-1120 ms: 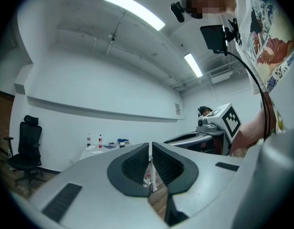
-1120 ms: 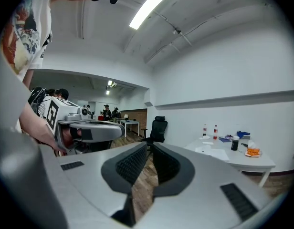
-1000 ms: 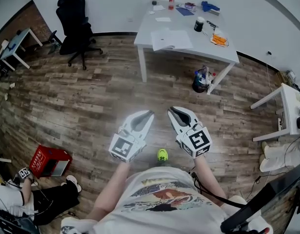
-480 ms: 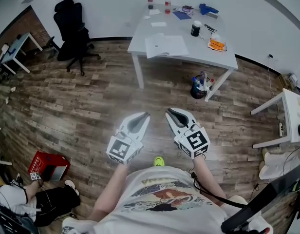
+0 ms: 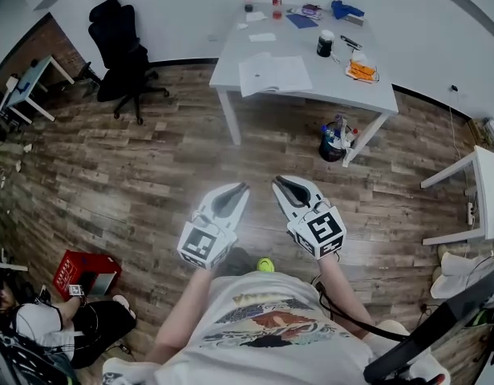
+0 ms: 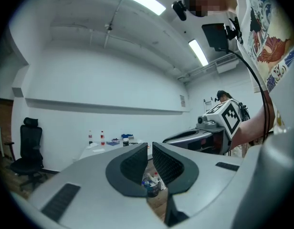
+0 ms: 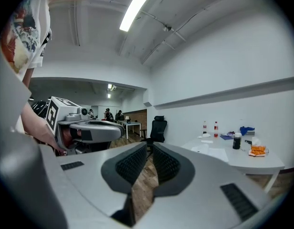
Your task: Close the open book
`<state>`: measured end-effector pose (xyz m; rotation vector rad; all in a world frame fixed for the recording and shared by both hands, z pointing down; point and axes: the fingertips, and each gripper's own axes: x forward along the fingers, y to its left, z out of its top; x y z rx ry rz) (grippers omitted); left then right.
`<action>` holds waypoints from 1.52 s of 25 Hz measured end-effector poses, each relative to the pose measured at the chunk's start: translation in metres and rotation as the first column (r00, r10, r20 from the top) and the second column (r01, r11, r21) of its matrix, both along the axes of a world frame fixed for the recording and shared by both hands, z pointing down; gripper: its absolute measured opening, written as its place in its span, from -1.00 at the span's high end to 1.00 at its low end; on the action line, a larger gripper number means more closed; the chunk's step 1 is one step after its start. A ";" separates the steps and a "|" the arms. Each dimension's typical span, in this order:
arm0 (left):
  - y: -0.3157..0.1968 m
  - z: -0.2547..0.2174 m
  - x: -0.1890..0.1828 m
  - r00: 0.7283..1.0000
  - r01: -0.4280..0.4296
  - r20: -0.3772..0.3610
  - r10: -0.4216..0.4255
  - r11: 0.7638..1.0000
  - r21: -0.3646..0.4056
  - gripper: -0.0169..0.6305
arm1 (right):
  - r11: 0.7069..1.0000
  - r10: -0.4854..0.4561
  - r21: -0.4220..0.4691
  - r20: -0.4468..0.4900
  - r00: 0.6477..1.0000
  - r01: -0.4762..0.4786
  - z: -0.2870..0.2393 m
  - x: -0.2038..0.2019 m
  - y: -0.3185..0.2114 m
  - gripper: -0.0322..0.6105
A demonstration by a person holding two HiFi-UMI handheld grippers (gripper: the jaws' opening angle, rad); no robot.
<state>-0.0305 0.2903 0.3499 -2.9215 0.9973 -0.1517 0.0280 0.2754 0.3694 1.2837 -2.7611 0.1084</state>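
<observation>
At far left a black office chair point(image 5: 123, 46) stands by the wall, out of my way. My left claw point(image 5: 240, 187) is clenched on nothing, its pads drawn almost together, held level over the wooden floor point(image 5: 151, 167). Ahead and above it in the head view lies the open book point(image 5: 273, 74), pages spread flat on the near left part of the white bench point(image 5: 311, 91), well apart from both claws. My right claw point(image 5: 277, 183), just beside the left, is likewise clenched and empty. I judge this to be the approach: nothing has touched the book yet. Next I must close the distance to the bench, then get a claw under one cover's edge to fold it over.
</observation>
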 end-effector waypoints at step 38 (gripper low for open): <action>-0.358 0.018 -0.022 0.991 -0.130 0.028 0.131 0.991 -0.031 0.90 | 0.995 0.073 -0.063 -0.053 0.996 -0.076 0.014 -0.034 -0.349 0.79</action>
